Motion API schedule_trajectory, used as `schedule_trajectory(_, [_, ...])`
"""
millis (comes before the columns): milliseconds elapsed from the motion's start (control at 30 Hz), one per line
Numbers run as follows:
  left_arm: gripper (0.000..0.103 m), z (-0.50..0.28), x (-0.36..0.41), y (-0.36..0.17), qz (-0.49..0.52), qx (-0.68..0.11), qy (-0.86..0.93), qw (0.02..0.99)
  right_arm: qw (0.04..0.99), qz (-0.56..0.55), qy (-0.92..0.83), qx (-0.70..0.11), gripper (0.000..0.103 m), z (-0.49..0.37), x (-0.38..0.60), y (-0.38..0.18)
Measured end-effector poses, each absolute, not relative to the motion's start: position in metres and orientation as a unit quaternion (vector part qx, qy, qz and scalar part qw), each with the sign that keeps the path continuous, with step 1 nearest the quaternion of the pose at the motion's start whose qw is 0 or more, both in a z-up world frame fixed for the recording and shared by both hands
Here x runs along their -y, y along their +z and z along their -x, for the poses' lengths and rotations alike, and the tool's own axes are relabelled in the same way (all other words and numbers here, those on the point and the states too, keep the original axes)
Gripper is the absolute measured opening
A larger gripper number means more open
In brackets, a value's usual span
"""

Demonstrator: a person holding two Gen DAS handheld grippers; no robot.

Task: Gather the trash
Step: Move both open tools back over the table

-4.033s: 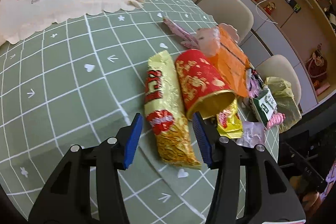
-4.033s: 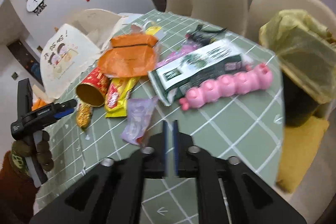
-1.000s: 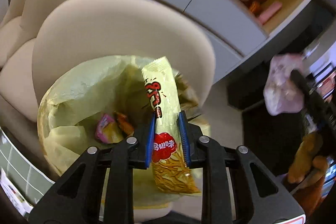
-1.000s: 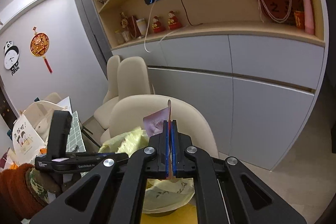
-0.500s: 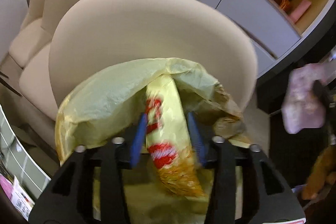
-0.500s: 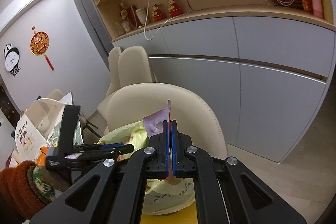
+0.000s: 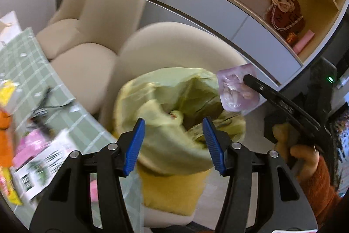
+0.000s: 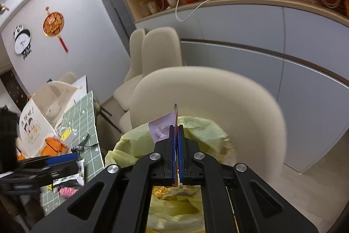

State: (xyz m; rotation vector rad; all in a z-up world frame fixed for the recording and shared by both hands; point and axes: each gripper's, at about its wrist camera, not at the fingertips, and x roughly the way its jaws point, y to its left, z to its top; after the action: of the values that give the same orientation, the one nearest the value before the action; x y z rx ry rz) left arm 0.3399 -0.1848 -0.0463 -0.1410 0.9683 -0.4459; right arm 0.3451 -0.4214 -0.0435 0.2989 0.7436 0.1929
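The yellow-green plastic trash bag (image 7: 165, 88) stands just right of the green grid-patterned table (image 7: 19, 58), in front of the near cream upholstered chair (image 7: 174, 45). Two more cream chairs (image 7: 104, 6) stand farther left along the table edge. The grey cabinet run (image 7: 196, 3) lies behind the chairs. The pale purple translucent wrapper (image 7: 235, 88) hangs over the bag's right rim. White and orange packets (image 7: 41, 163) lie on the table's near end.

The left wrist view looks steeply down along its gripper (image 7: 173, 143) into the bin bag (image 7: 174, 102), close above it, with the counter (image 7: 28, 71) at its left edge. The right wrist view looks less steeply over the same bag (image 8: 202, 134) from the other side. Both share the bag, the chair (image 7: 174, 47) behind it and the counter.
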Motion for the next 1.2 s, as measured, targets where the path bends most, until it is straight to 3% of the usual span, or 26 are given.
schedule_trajectory(100, [0.053,-0.321,0.151,-0.041,0.069,-0.458,-0.19,0.866,0.912,-0.142,0.09,-0.374,0.007,-0.35,0.413,-0.051])
schedule_trajectory(133, [0.053,-0.318,0.141,-0.039,0.073,-0.458,-0.185,0.866,0.911,-0.138,0.086,-0.378,0.012,-0.35,0.41,-0.054])
schedule_trajectory(167, [0.053,-0.312,0.127,-0.038,0.08,-0.459,-0.174,0.868,0.911,-0.136,0.083,-0.381,0.026,-0.35,0.407,-0.056])
schedule_trajectory(233, [0.053,-0.302,0.107,-0.038,0.092,-0.459,-0.16,0.869,0.909,-0.139,0.085,-0.384,0.037,-0.348,0.404,-0.058])
schedule_trajectory(700, [0.053,-0.232,-0.049,-0.051,0.145,-0.438,-0.024,0.887,0.918,-0.117,0.07,-0.372,0.037,-0.288,0.333,-0.024])
schedule_trajectory(1033, [0.053,-0.185,-0.185,-0.066,0.192,-0.413,0.068,0.888,0.913,-0.11,0.134,-0.37,0.053,-0.249,0.231,-0.014])
schedule_trajectory(1200, [0.058,-0.179,-0.224,-0.07,0.194,-0.404,0.07,0.891,0.902,-0.068,0.143,-0.401,0.053,-0.234,0.182,-0.023])
